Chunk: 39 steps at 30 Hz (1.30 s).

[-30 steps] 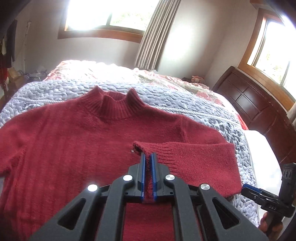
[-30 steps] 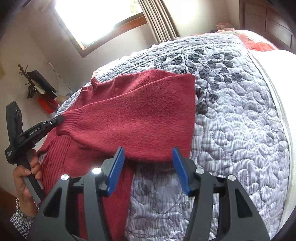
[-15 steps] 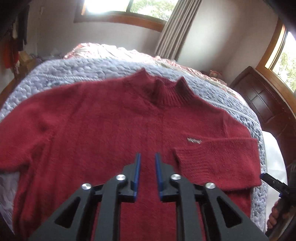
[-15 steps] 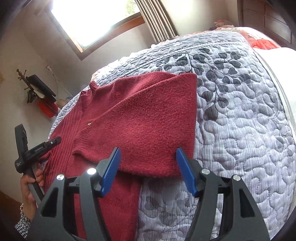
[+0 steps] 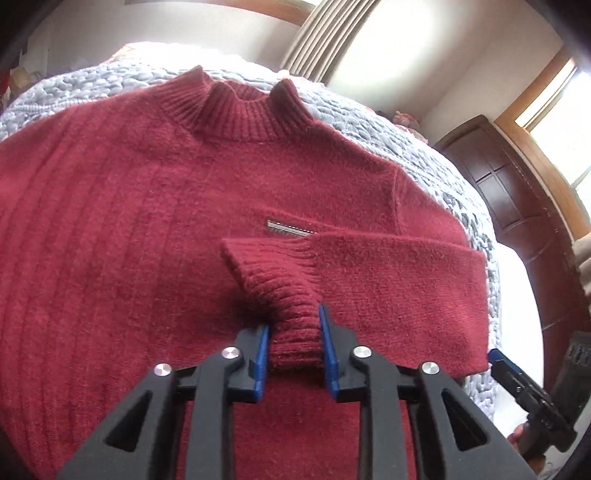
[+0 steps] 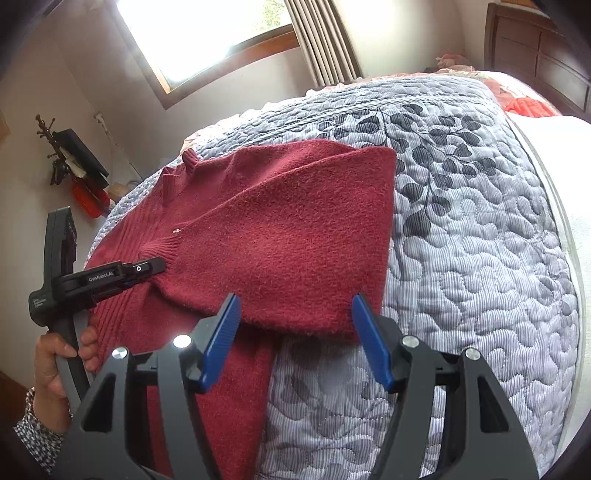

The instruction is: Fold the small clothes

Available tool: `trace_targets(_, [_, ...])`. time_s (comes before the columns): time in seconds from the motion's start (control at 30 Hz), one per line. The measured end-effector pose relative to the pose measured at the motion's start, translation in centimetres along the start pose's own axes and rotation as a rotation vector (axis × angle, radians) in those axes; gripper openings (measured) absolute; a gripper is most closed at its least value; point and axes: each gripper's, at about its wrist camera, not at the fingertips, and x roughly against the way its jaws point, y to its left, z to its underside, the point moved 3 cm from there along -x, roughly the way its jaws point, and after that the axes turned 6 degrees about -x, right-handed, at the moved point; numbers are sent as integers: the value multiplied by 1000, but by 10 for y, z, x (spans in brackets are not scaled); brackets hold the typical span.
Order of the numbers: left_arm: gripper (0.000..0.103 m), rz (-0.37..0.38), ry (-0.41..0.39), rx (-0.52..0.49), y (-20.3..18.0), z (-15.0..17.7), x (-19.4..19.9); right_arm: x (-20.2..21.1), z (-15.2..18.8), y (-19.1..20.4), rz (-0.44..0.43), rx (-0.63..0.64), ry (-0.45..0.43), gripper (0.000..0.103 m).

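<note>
The left gripper [image 5: 293,338] stands partly open with the ribbed cuff [image 5: 291,295] of a red sweater [image 5: 129,229] between its blue pads [image 5: 261,350] — both pads lie against the knit, though a firm pinch cannot be told. From the cuff the folded sleeve [image 5: 399,291] runs toward 3 o'clock across the sweater's chest, just below a small metal tag [image 5: 290,228]. The ribbed collar [image 5: 240,110] sits at 12 o'clock. The sweater lies flat on a grey quilted bedspread [image 6: 480,240]. The right gripper [image 6: 295,339] is spread wide and holds nothing, hovering over the sleeve's folded edge [image 6: 306,325] where knit meets quilt. At 9 o'clock in the right wrist view, a person's hand [image 6: 55,358] grips the left tool's handle — a patterned cuff [image 6: 37,439] shows at the wrist. A curtained window [image 6: 207,33] lights the room at 12 o'clock.
</note>
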Motion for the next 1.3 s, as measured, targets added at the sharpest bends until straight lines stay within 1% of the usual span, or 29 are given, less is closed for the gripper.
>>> trace_targets(0.07, [20, -3, -57, -23, -4, -3, 12, 0, 0, -2, -5, -11, -3, 63])
trace_targets(0.17, [20, 24, -157, -10, 3, -11, 42, 3, 0, -4, -9, -18, -8, 63])
trace_targets(0.2, [20, 13, -188, -11, 7, -15, 52, 4, -1, -5, -8, -20, -9, 63])
trace_targets(0.27, [20, -41, -249, -30, 20, -26, 72, 7, -2, -4, -16, -24, -13, 63])
trace_targets(0.37, [20, -118, -306, -32, 50, -37, 95, 8, -5, -1, -38, -30, -10, 64])
trace_targets(0.43, [20, -165, -320, -20, 76, -42, 108, 6, -8, 3, -55, -33, -3, 65])
trace_targets(0.5, [20, -228, -329, -12, 100, -44, 112, 1, -11, 8, -77, -34, 9, 66])
trace_targets(0.57, [20, -263, -317, -1, 121, -43, 114, -6, -14, 15, -94, -34, 25, 69])
trace_targets(0.63, [20, -264, -292, 25, 137, -38, 109, -16, -18, 22, -113, -38, 49, 71])
trace_targets(0.7, [20, -264, -272, 42, 145, -34, 98, -27, -21, 30, -133, -41, 75, 71])
trace_targets(0.8, [21, -268, -257, 45, 151, -27, 87, -43, -24, 41, -138, -30, 111, 80])
trace_targets(0.83, [21, -267, -252, 44, 152, -25, 84, -48, -24, 43, -135, -29, 121, 80])
trace_targets(0.87, [21, -262, -248, 45, 152, -23, 82, -54, -24, 46, -130, -24, 130, 78])
trace_targets(0.93, [21, -256, -244, 45, 151, -21, 79, -63, -25, 48, -116, -11, 152, 49])
trace_targets(0.97, [22, -250, -243, 44, 150, -20, 79, -66, -26, 47, -75, -4, 156, 41])
trace_targets(1.0, [22, -244, -243, 43, 149, -20, 79, -66, -27, 46, -37, 12, 155, 23])
trace_targets(1.03, [23, -236, -244, 41, 148, -19, 78, -64, -27, 44, -23, 23, 153, 15])
trace_targets(1.1, [26, -225, -246, 29, 144, -19, 80, -54, -28, 34, -38, -4, 137, 10])
trace_targets(1.17, [32, -226, -240, 18, 142, -18, 78, -45, -30, 19, -19, -42, 114, 9])
trace_targets(1.2, [33, -229, -236, 17, 141, -18, 77, -44, -30, 11, -20, -59, 115, 8])
trace_targets(1.23, [33, -240, -233, 14, 142, -17, 75, -46, -29, 5, -25, -74, 127, 8])
trace_targets(1.3, [33, -295, -205, 0, 146, -16, 67, -53, -25, -4, -40, -103, 152, 8])
